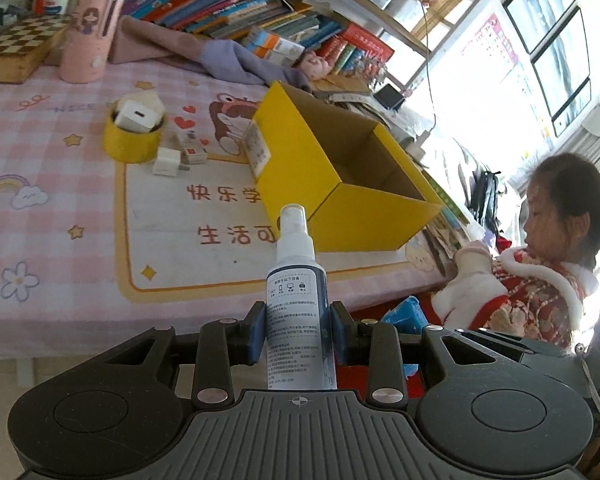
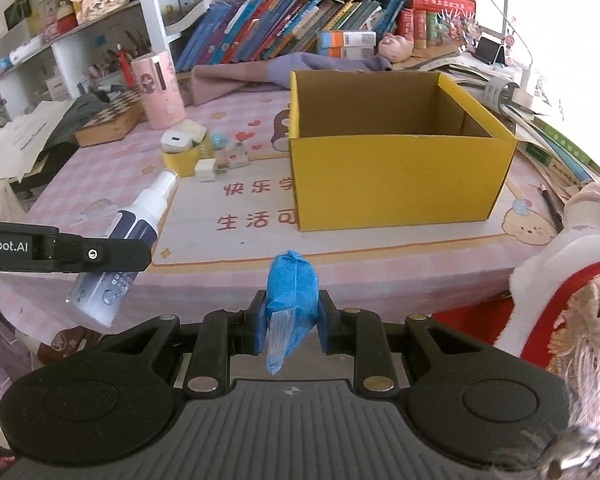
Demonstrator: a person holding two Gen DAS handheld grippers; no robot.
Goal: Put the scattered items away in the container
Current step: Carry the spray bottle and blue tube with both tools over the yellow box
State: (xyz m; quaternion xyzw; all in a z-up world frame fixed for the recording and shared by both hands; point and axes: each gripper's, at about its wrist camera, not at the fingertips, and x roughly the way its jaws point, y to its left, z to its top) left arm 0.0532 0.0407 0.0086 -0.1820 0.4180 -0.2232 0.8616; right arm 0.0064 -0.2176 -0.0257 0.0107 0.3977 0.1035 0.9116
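The left gripper (image 1: 298, 334) pinched a spray bottle (image 1: 296, 280) by its labelled body, long axis along the fingers, white nozzle aimed at the yellow cardboard box (image 2: 400, 180). The right gripper (image 2: 292, 326) squeezed a crinkly blue packet (image 2: 292, 296), held before the table's near edge. The box stood open on the pink checked tablecloth (image 1: 60, 200); a yellow tape roll (image 1: 130, 140) and white plugs (image 1: 168, 162) lay left of it.
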